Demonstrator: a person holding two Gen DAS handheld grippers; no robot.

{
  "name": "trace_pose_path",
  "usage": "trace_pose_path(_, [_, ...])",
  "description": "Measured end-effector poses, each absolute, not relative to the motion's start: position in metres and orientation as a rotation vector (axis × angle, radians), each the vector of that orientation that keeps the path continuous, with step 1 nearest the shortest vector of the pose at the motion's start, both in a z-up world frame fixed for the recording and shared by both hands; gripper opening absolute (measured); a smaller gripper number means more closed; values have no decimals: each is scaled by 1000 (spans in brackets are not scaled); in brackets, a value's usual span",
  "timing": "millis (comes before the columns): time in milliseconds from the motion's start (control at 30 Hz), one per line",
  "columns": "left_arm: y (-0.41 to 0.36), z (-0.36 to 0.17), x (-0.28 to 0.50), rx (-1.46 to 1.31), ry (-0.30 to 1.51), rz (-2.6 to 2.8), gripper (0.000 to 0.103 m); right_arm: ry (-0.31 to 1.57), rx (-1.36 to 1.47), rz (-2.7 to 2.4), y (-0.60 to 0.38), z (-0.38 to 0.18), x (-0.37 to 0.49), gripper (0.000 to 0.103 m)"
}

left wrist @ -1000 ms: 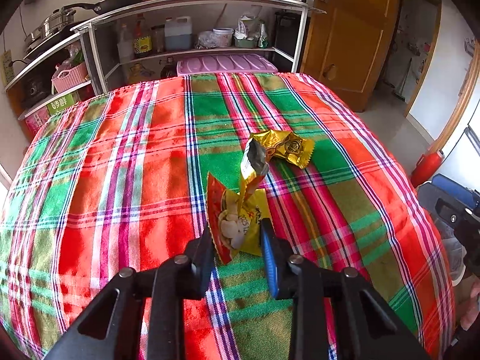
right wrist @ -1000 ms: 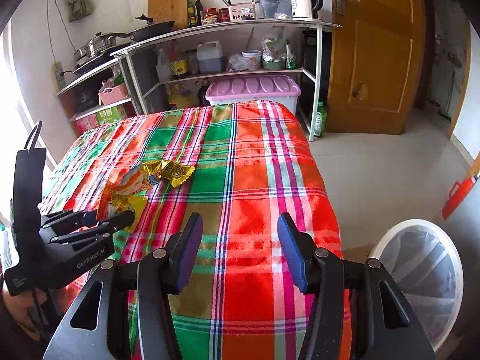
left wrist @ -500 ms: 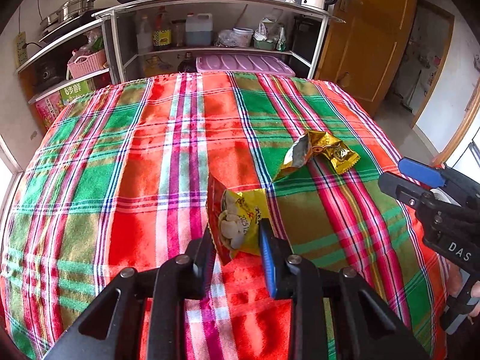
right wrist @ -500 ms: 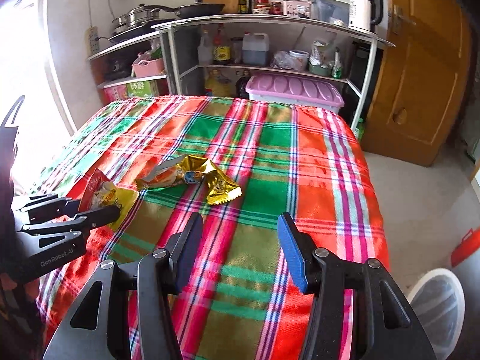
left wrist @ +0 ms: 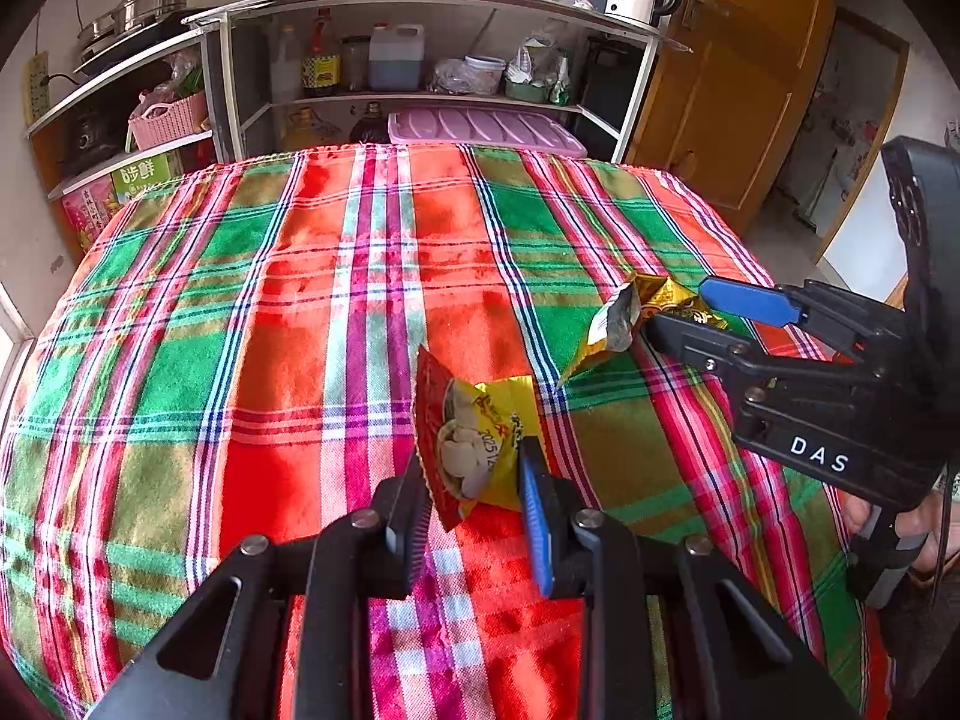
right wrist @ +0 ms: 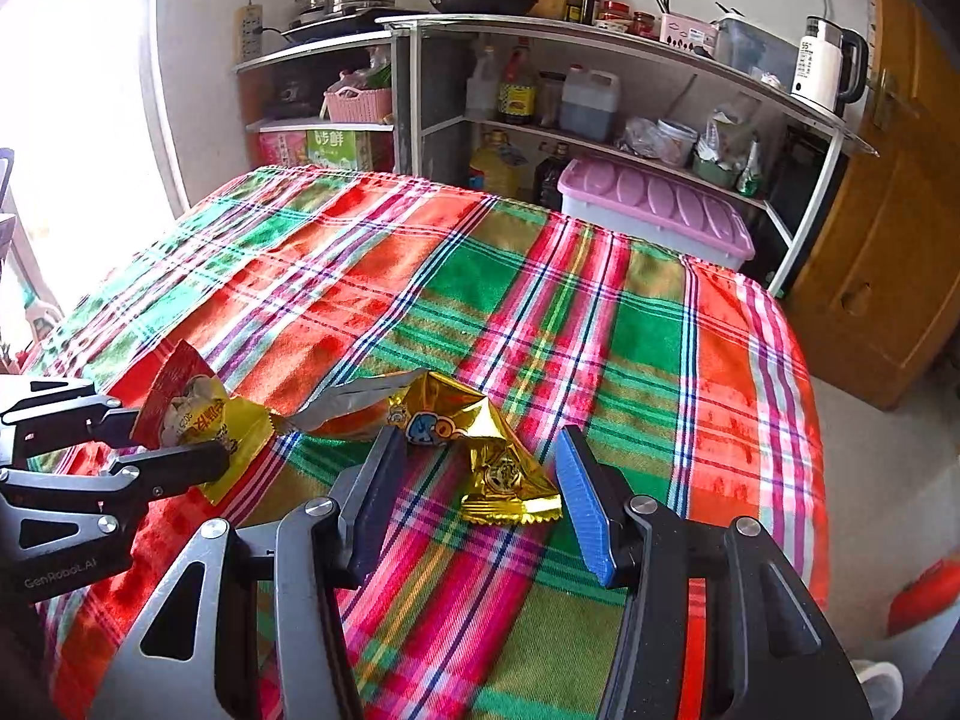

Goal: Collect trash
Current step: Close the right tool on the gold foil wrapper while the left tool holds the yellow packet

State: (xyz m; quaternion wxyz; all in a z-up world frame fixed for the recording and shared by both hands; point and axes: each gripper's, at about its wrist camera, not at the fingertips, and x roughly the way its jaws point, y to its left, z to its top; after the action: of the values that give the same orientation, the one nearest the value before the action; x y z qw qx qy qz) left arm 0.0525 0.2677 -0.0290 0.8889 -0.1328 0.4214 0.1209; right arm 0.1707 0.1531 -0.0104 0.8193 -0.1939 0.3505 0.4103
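2 wrappers: your left gripper clamps the red-yellow packet; right gripper, open, straddles the gold wrapper — close next.

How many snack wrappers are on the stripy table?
2. The red and yellow wrapper is pinched in the left tongs. The gold wrapper lies on the tablecloth between the open right tongs. No others show.

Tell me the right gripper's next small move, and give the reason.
Probably ease down and close the fingers. The right gripper is open, with the gold wrapper lying on the tablecloth between its fingers, not yet pinched. The left gripper already holds the red and yellow packet.
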Motion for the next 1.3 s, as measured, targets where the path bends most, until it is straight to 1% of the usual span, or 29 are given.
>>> trace_pose_path(300, [271, -30, 55, -291, 870, 245, 29, 823, -414, 934, 169, -24, 177, 52])
trace_pose_path(333, [272, -30, 55, -293, 870, 245, 29, 826, -406, 939, 169, -25, 176, 46])
trace_pose_path(467, [272, -30, 54, -293, 870, 245, 29, 830, -388, 938, 168, -24, 173, 30])
trace_pose_path(500, [272, -30, 54, -292, 870, 245, 29, 832, -385, 935, 168, -24, 172, 23])
trace_pose_path(600, [271, -29, 54, -291, 872, 247, 29, 832, -375, 925, 166, -23, 170, 21])
trace_pose_path(700, [270, -28, 53, -289, 874, 249, 29, 839, -343, 925, 162, -22, 170, 15])
trace_pose_path(933, [266, -25, 47, -285, 871, 252, 29, 845, -286, 896, 147, -17, 165, 12])
trace_pose_path(1300, [246, -9, 38, -250, 836, 238, 29, 828, -202, 845, 114, -3, 147, 12])
